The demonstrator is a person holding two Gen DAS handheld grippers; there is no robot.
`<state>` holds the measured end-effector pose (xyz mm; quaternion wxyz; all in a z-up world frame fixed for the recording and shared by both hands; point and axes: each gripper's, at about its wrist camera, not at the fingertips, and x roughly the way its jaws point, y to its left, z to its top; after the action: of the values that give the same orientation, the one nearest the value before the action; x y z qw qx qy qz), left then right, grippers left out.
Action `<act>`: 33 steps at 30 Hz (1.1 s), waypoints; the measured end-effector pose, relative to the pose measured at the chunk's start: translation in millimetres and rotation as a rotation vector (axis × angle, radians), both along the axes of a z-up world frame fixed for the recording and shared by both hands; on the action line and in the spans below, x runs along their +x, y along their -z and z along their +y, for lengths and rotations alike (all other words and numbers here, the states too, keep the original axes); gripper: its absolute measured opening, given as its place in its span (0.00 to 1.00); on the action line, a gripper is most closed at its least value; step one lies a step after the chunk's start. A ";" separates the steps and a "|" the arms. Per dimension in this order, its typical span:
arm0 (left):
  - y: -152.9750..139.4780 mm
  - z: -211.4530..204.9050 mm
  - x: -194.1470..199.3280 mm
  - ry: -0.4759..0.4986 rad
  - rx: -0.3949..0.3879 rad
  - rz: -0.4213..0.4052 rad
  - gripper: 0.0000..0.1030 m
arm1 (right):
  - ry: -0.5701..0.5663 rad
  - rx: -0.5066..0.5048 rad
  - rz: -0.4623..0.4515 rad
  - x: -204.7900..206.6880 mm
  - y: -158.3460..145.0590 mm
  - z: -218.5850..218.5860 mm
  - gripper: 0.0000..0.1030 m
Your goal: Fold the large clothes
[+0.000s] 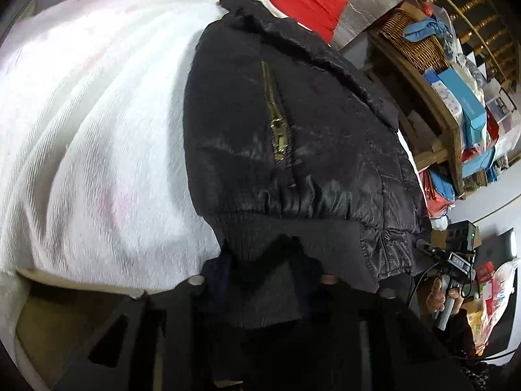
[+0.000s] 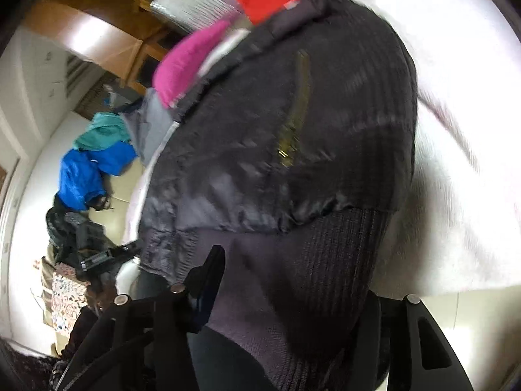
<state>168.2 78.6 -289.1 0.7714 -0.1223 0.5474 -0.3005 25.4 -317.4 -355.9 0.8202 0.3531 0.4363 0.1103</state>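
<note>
Left hand-held gripper (image 1: 260, 260) pinches the jacket (image 1: 293, 130) hem

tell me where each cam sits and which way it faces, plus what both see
Left wrist view: sits on the left tongs, angled down over the black jacket on a white blanket; its fingers straddle the ribbed hem, and the person's other hand shows at right.
Right wrist view: sits on the right tongs, angled down at the same hem from the other end, blurred; its left finger shows.
Shared: jacket, brass zipper, blanket, red cloth, pink cloth.
</note>
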 end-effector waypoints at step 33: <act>-96.6 32.9 -67.1 -0.034 -0.119 -0.197 0.08 | -0.033 -0.061 -0.278 -63.2 -100.5 24.3 0.12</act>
<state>101.1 111.5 -192.5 0.8178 -0.1470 0.4481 -0.3300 -37.8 -293.1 -255.4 0.8812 0.3020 0.3272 0.1585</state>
